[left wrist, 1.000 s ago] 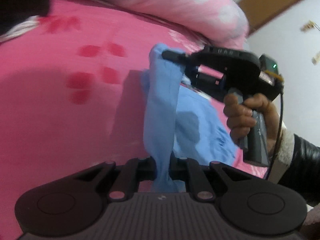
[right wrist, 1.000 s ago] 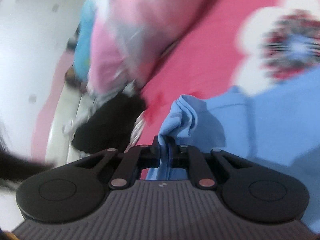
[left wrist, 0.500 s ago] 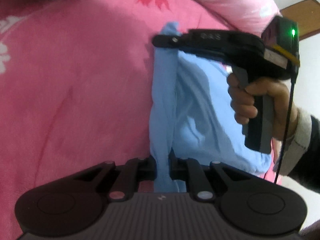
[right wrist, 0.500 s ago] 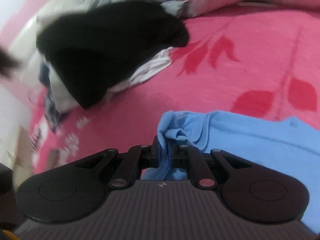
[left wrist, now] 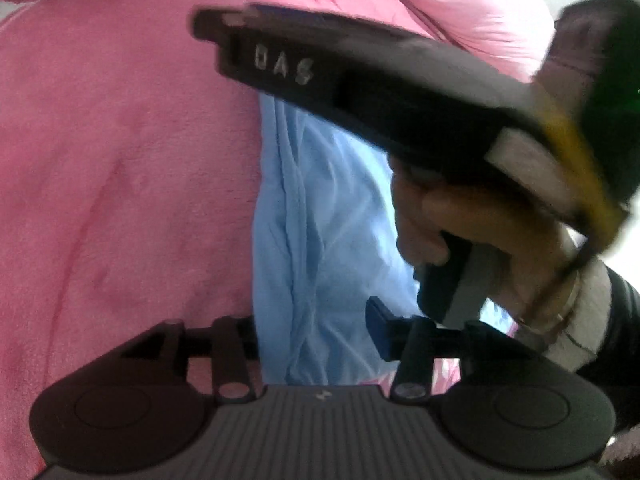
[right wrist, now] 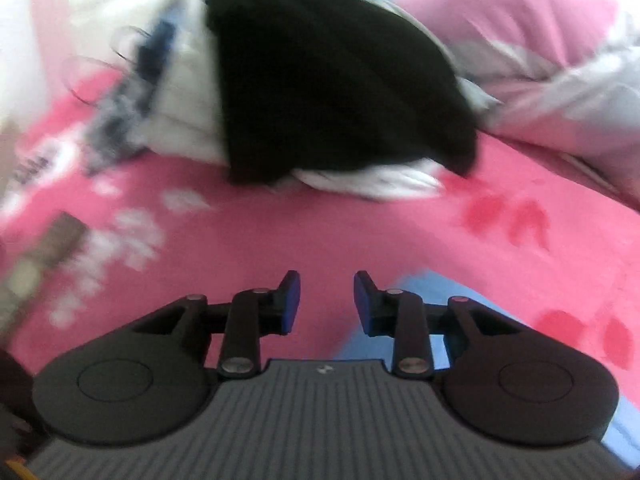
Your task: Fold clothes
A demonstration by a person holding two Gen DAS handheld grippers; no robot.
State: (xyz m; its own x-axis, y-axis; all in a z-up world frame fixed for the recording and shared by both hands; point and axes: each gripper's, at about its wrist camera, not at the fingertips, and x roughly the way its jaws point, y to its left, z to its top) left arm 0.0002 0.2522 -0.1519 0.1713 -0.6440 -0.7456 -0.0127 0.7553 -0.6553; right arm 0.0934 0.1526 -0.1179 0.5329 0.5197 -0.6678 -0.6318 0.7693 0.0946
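Shirt (left wrist: 320,240) first: it's a light blue one lying on the pink blanket (left wrist: 120,180), bunched into long lengthwise creases with one fairly straight edge running down its left side. Looks like a fold line to me, though I can't see the whole garment, so how many folds are in it is anyone's guess.

Left gripper (left wrist: 316,332) is spread wide right over the near end of the shirt. The cloth runs between the two fingers but neither one is pressing on it, so nothing's pinched. Only the right blue pad shows clearly; the left finger is partly behind the fabric.

Right gripper (right wrist: 326,304) is spread too, and its gap frames bare blanket. A corner of the shirt (right wrist: 424,292) sits just behind its right finger, not between the pads. From the left camera you see that gripper (left wrist: 360,92) held by a hand (left wrist: 460,220), hovering above the far end of the shirt, blurry, so probably on the move.

My read: both ends of the shirt are lying loose on the bed, and with both jaws apart it fits either just letting go after laying a fold down or lining up for a fresh grab. Can't call it from one look.

Beyond that there's a black garment (right wrist: 328,72) heaped on white stuff, near a pink quilt (right wrist: 520,28).
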